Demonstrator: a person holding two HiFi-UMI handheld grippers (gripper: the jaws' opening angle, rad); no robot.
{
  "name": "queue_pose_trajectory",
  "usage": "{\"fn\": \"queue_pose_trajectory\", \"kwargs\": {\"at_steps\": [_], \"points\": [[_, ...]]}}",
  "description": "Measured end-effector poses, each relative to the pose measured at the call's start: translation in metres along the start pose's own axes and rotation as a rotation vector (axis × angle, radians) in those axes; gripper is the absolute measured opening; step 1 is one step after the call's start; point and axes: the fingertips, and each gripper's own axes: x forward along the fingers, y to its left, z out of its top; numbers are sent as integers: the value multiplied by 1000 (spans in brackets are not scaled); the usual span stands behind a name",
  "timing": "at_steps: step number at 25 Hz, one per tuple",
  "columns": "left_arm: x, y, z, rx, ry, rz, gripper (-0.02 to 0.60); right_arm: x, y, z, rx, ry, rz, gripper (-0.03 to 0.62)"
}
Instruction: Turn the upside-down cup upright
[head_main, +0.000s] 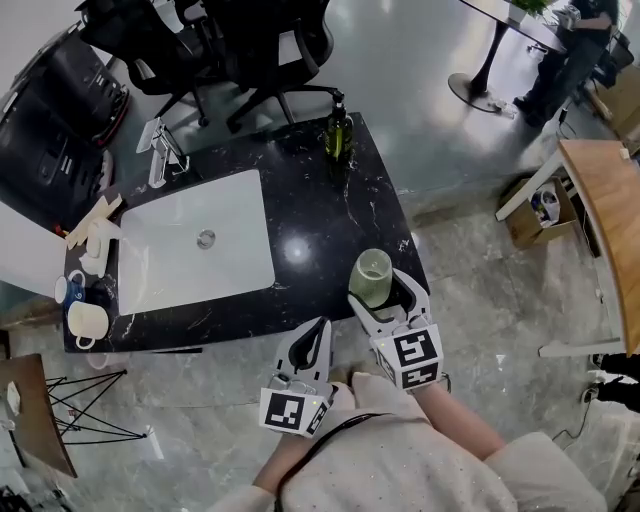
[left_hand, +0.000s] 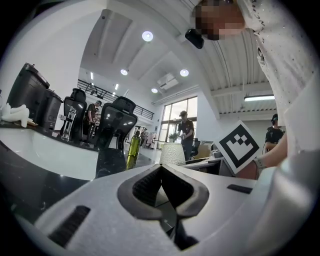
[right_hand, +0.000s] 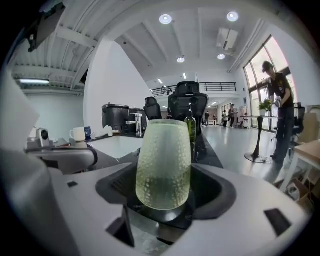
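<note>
Your right gripper has its fingers spread wide, and the pale green cup stands between them. In the right gripper view a dark gap shows on each side of the cup, so the fingers are not pressing on it.

The cup sits on the black counter, near the corner closest to you, at about 3 o'clock from the white sink. The green bottle is well apart from it, at roughly 12 o'clock. From the head view the cup's top face shows as a pale circle. You cannot tell from any view whether that is the mouth or the base.

Your left gripper hangs off the counter's near edge, at about 7 o'clock from the cup. Its fingers are closed together with nothing between them, and only the small diamond-shaped hollow of the pads shows. In the left gripper view the cup appears past the fingertips, with your right gripper's marker cube at 3 o'clock from it.

A white mug stands at the counter's far end, at 8 o'clock from the sink.
</note>
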Motion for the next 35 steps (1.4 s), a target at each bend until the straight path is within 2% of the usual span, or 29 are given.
{"fn": "queue_pose_trajectory", "kwargs": {"at_steps": [5, 8, 11, 17, 21, 25, 30, 35], "points": [[-1, -1, 6, -2, -5, 3, 8, -7, 0, 7, 124, 6, 41, 336], [-2, -2, 9, -2, -5, 8, 8, -12, 2, 11, 280, 14, 92, 336], [-5, 0, 13, -4, -3, 20, 8, -15, 10, 14, 503, 25, 170, 336], [-12, 10, 17, -1, 1, 65, 8, -12, 31, 13, 1064, 21, 397, 336], [-15, 12, 15, -3, 14, 82, 8, -9, 37, 1, 1248, 64, 447, 336], [-14, 11, 14, 2, 18, 86, 8, -9, 45, -6, 1534, 61, 491, 336], [-15, 12, 17, 11, 18, 95, 8, -10, 55, 2, 1956, -3, 654, 336], [-15, 11, 16, 18, 30, 96, 8, -8, 53, 5, 2246, -76, 775, 336]]}}
